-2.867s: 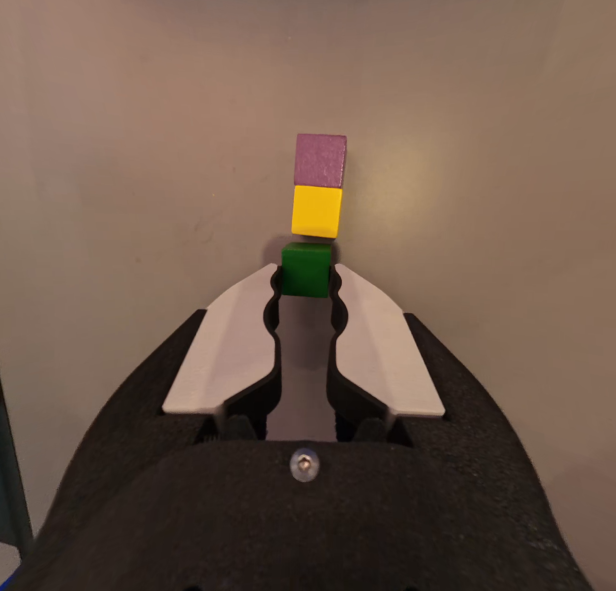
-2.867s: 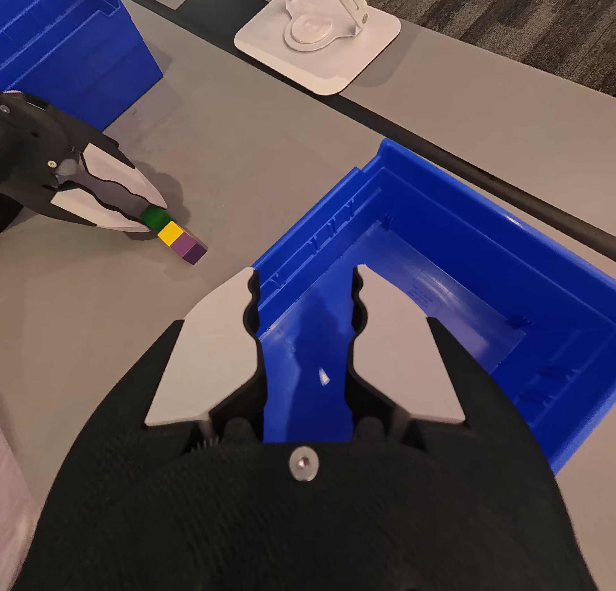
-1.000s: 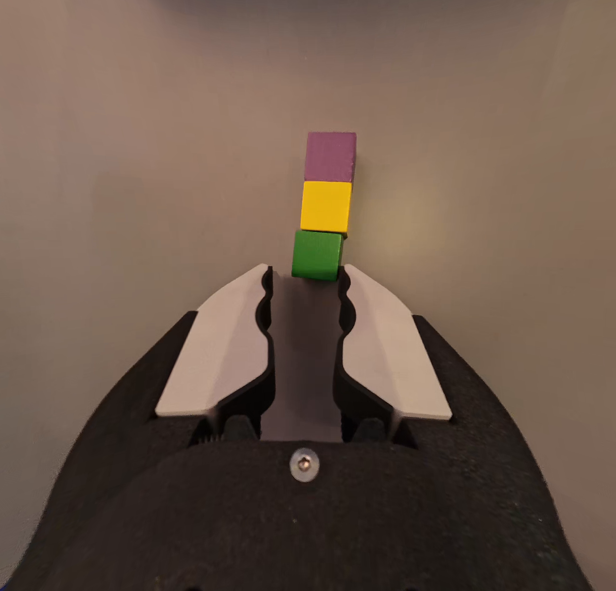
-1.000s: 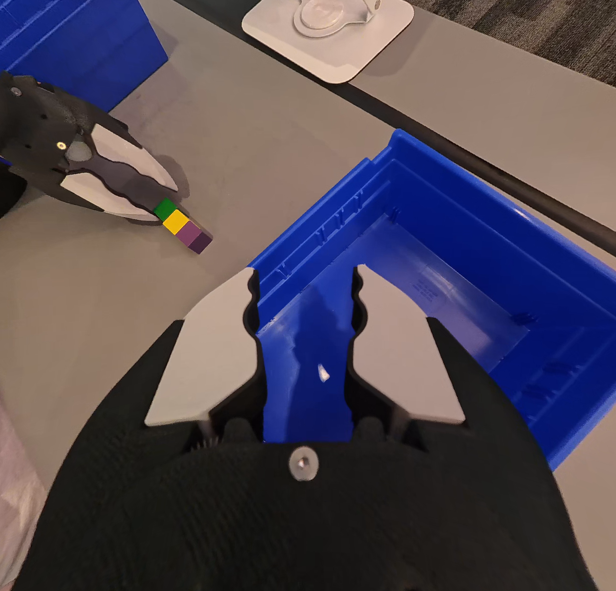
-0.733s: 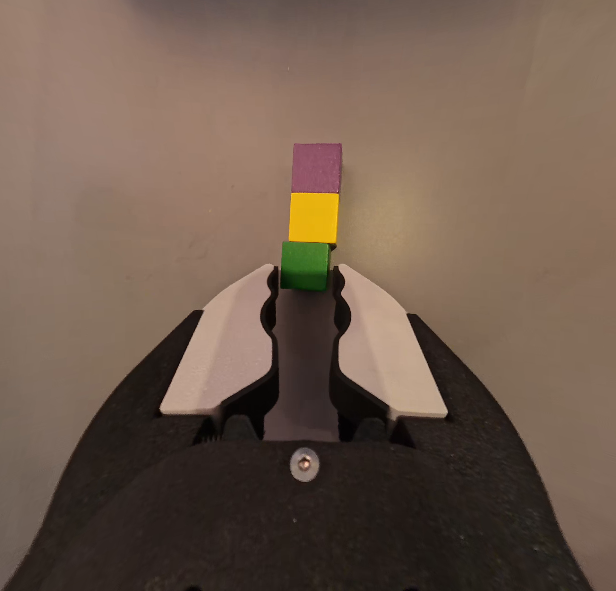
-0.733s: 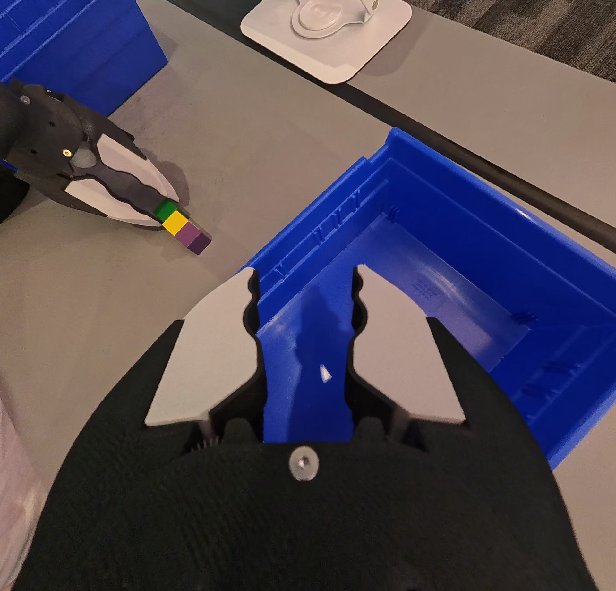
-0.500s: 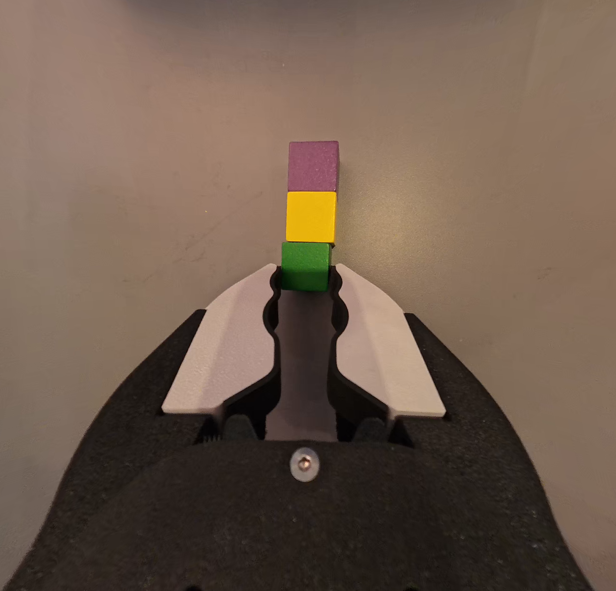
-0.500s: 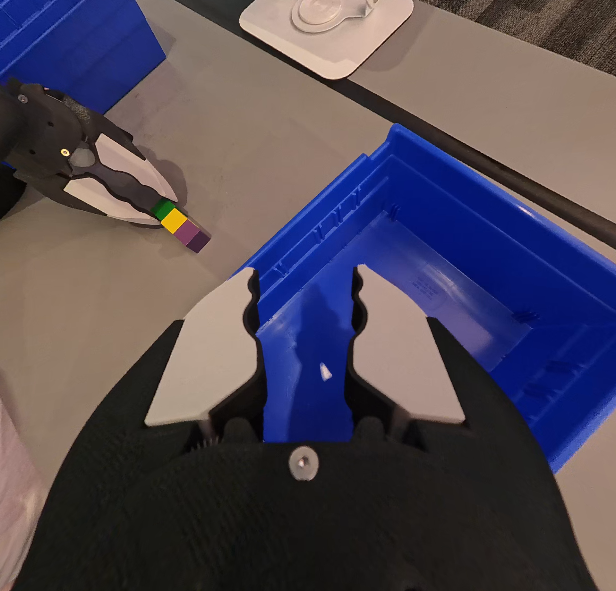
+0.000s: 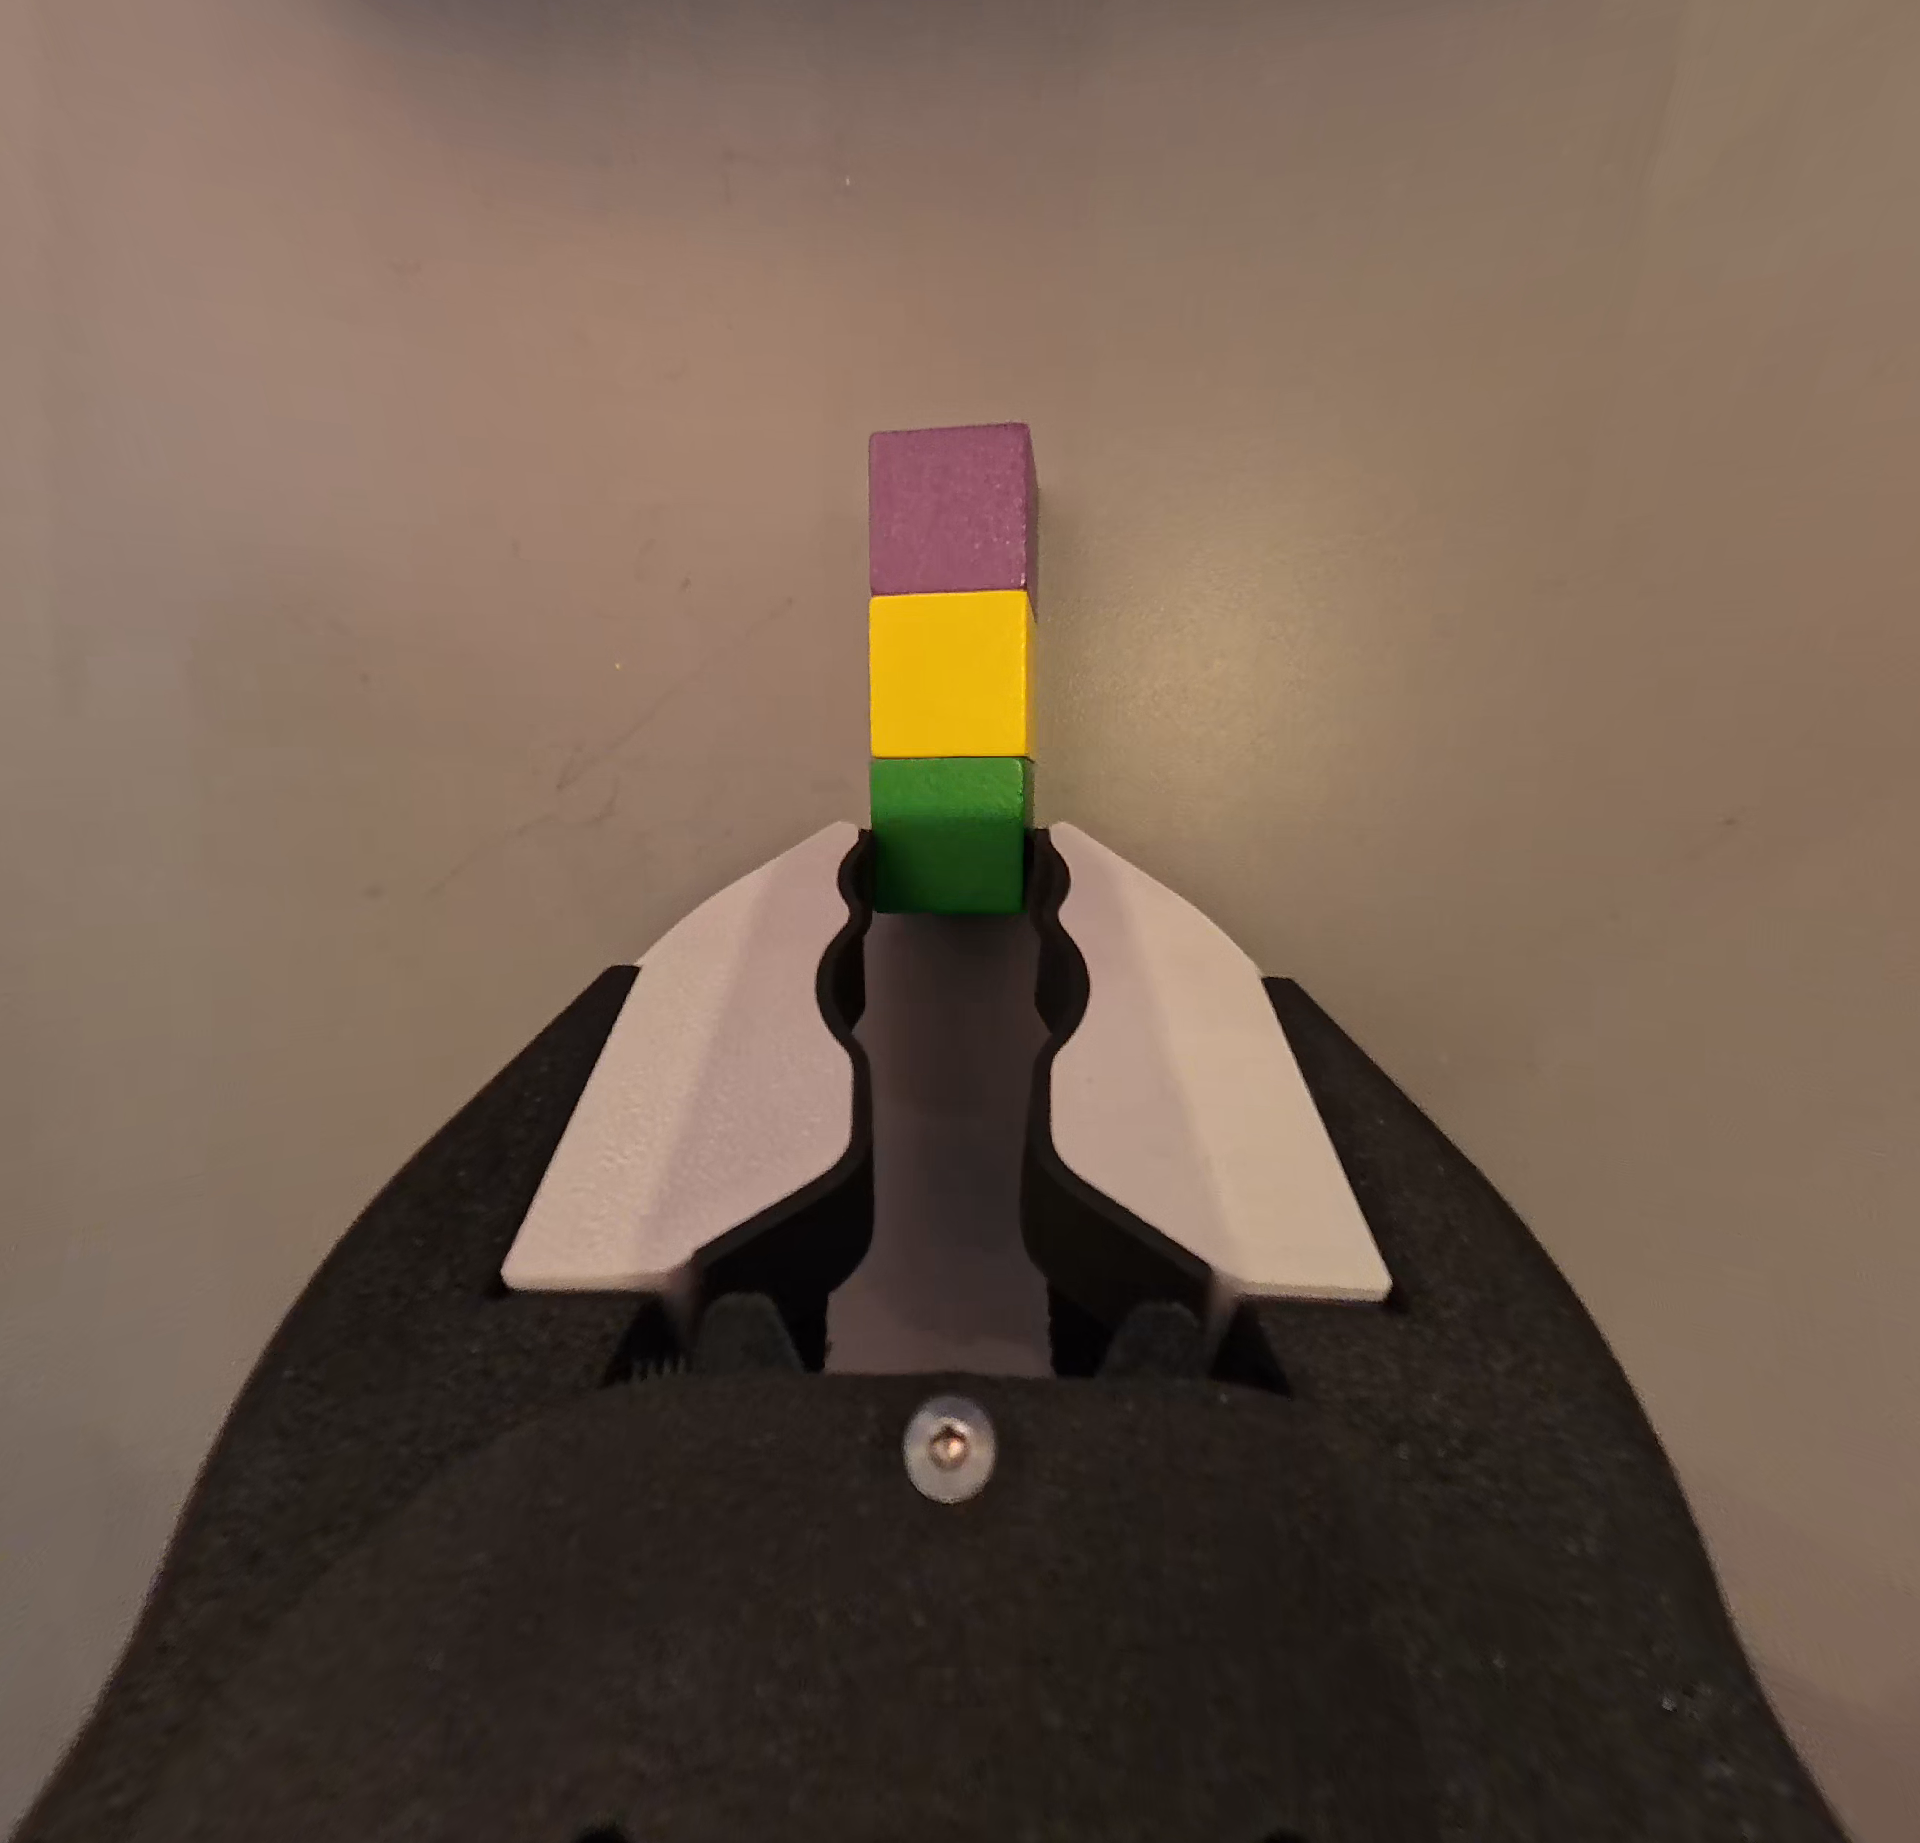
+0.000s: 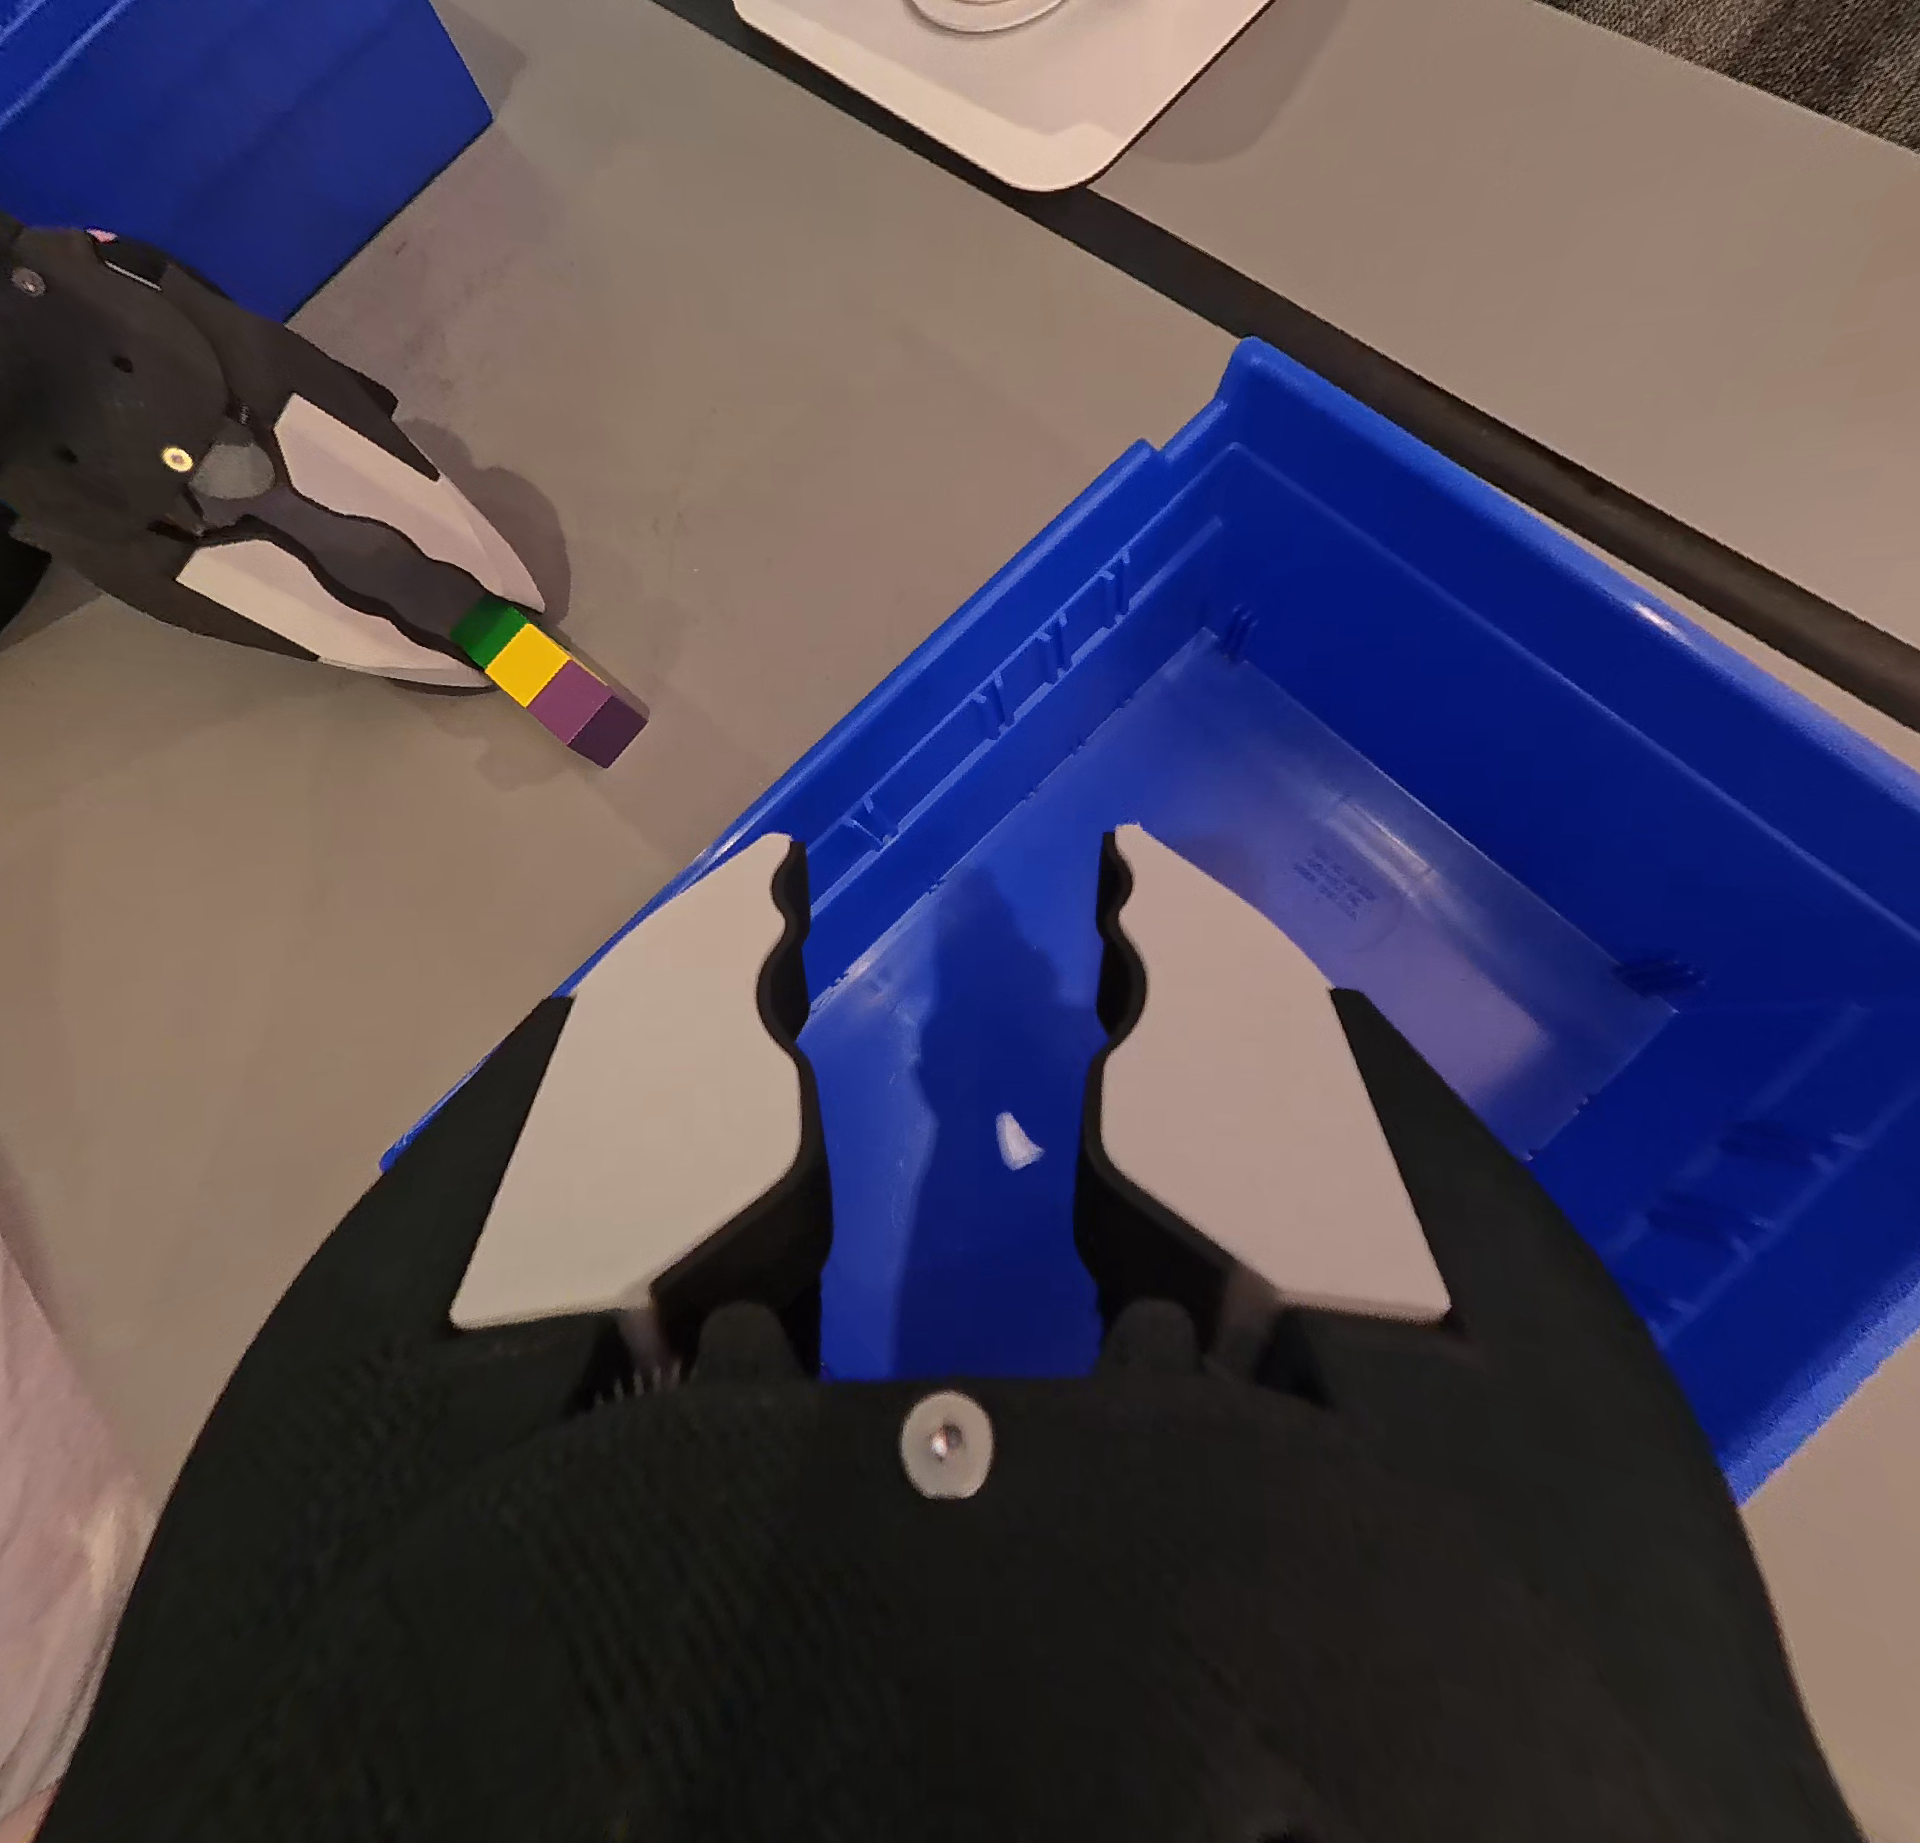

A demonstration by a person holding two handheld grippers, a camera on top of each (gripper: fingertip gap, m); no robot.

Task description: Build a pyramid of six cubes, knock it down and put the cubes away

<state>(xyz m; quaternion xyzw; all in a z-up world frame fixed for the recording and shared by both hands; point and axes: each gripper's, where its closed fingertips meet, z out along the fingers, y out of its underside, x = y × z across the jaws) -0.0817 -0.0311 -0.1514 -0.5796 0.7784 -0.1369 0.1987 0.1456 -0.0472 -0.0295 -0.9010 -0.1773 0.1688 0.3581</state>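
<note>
The left gripper is low at the grey table, its two tips pressed against opposite sides of the green cube, so it grasps that cube. The cube's far face meets the yellow cube, and the purple cube meets the yellow one beyond it; the three lie on the table in one straight row running away from the gripper, faces flush. That row reads as the base layer of the pyramid, and the grip on the end cube looks like a way to square it against its neighbours before letting go. Whether the green cube rests fully on the table or hangs a hair above it cannot be told from either view.

The right gripper hovers with its jaws parted and nothing between them, over the near end of a blue plastic bin whose floor shows no cubes. It seems parked there, out of the way of the row. From this side the same row appears to the left, with a second blue bin behind the left gripper and a white stand base at the table's far edge. Three more cubes are needed; none is in view.
</note>
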